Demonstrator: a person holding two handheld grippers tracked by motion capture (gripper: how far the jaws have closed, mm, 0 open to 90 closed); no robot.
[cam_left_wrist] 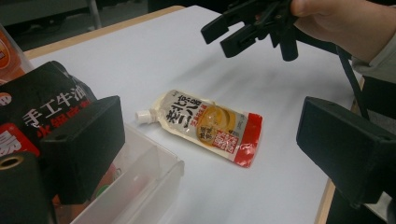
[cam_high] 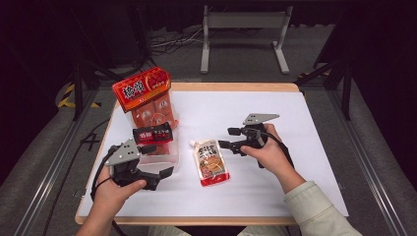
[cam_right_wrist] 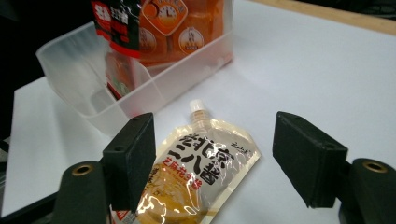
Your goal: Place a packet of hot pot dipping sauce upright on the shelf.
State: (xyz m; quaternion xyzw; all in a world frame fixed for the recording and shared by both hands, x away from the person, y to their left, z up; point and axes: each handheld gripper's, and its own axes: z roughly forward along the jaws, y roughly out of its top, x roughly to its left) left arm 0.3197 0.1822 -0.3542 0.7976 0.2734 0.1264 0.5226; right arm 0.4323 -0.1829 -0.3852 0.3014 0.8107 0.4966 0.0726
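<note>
Beside the left gripper [cam_high: 164,173], whose jaws stand spread with nothing between them, sits the clear plastic bin [cam_high: 164,156] with its packets, close enough that one jaw looks to hang over its rim in the left gripper view. A careless swing there could knock the bin or tip the tall red packet [cam_high: 142,88]. Between the two sets of jaws the sauce pouch [cam_high: 211,162] lies flat on the white worktop [cam_high: 275,147], spout [cam_right_wrist: 198,107] toward the bin. The right gripper [cam_high: 226,137], jaws also released, straddles it from above; pinching the slack, glossy film could let it slide out, I'd say, or squeeze sauce toward the cap.
</note>
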